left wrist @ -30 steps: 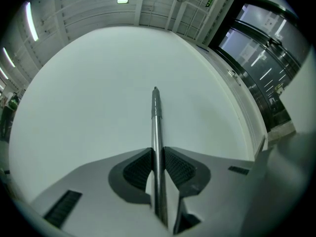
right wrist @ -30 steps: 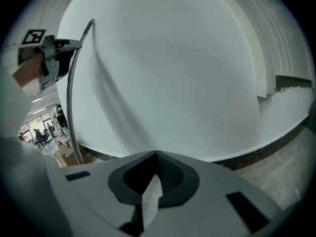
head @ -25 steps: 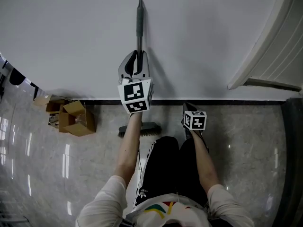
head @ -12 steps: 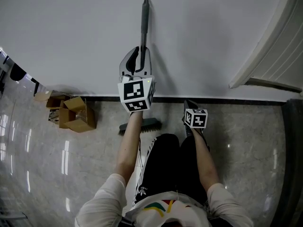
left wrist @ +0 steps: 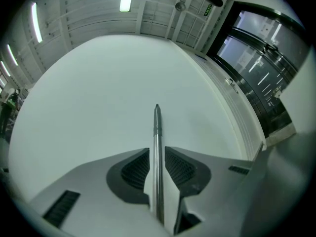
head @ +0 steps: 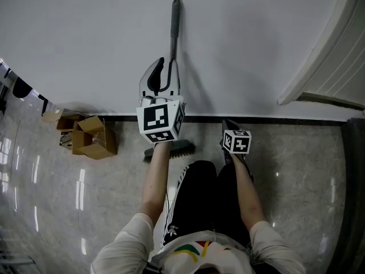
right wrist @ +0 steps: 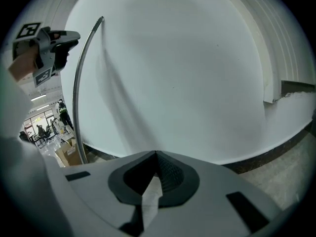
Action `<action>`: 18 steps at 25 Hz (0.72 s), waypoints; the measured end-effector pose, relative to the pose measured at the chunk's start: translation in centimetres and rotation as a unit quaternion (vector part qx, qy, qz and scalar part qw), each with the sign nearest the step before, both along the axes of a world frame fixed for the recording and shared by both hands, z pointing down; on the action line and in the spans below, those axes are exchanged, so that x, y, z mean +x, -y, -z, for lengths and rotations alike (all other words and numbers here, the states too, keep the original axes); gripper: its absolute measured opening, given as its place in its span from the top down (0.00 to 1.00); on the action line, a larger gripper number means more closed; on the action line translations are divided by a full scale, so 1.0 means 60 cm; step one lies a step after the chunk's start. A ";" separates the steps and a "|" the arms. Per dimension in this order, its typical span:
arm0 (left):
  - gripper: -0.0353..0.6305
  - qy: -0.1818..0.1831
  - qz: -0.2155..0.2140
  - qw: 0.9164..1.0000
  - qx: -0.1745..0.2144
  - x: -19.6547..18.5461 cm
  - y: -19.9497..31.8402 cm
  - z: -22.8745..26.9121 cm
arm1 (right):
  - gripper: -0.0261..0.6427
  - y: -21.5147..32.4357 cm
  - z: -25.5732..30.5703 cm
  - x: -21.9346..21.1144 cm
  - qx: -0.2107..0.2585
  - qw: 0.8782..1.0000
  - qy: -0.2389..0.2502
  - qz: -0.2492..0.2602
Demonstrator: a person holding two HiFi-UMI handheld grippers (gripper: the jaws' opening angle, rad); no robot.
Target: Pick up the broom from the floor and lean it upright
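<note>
The broom stands upright against the white wall (head: 85, 44), its grey handle (head: 174, 30) rising above my left gripper (head: 166, 67) and its brush head (head: 171, 149) resting on the floor by the skirting. My left gripper is shut on the handle (left wrist: 157, 132), which runs up between its jaws (left wrist: 157, 149). In the right gripper view the handle (right wrist: 77, 88) curves up at the left, with the left gripper (right wrist: 52, 46) on it. My right gripper (head: 227, 129) hangs low beside the leg, shut with nothing in it (right wrist: 156, 153).
Open cardboard boxes (head: 88, 138) lie on the shiny floor at the left near the wall. A dark skirting strip (head: 285, 120) runs along the wall's foot. A white ribbed door frame (head: 325, 67) juts out at the right. The person's dark trousers (head: 199, 198) are close behind the brush.
The handle's top has shifted a little right and up the wall. The left gripper has drawn slightly back with it. The right gripper has stayed put.
</note>
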State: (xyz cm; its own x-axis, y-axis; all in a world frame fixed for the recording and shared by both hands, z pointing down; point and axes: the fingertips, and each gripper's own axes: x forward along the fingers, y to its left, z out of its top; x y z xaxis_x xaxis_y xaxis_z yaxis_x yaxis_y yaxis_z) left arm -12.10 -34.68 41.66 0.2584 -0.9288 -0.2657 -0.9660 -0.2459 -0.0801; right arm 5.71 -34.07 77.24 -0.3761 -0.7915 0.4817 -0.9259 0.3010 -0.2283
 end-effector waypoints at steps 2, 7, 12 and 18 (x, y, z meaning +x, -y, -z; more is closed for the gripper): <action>0.75 -0.011 -0.002 1.000 0.001 -0.006 -0.025 -0.006 | 0.94 0.001 0.010 0.001 0.013 1.000 0.004 -0.001; 0.88 0.002 -0.037 0.998 -0.048 0.025 -0.065 -0.081 | 0.94 -0.018 0.095 -0.018 0.102 0.994 0.010 0.023; 0.88 -0.001 -0.041 0.995 -0.092 0.036 -0.059 -0.144 | 0.94 -0.051 0.203 -0.050 0.147 0.987 0.058 0.024; 0.88 -0.028 -0.035 0.991 -0.127 0.047 -0.072 -0.213 | 0.94 -0.098 0.315 -0.063 0.203 0.975 0.086 0.027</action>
State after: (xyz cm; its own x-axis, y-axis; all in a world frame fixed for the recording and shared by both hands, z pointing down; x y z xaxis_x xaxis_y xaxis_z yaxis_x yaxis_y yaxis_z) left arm -9.26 -30.36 54.46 0.3165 -0.9477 -0.0418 -0.9468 -0.3183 0.0472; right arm 1.96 -28.19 58.35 -0.4698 -0.8809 0.0582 -0.8648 0.4459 -0.2309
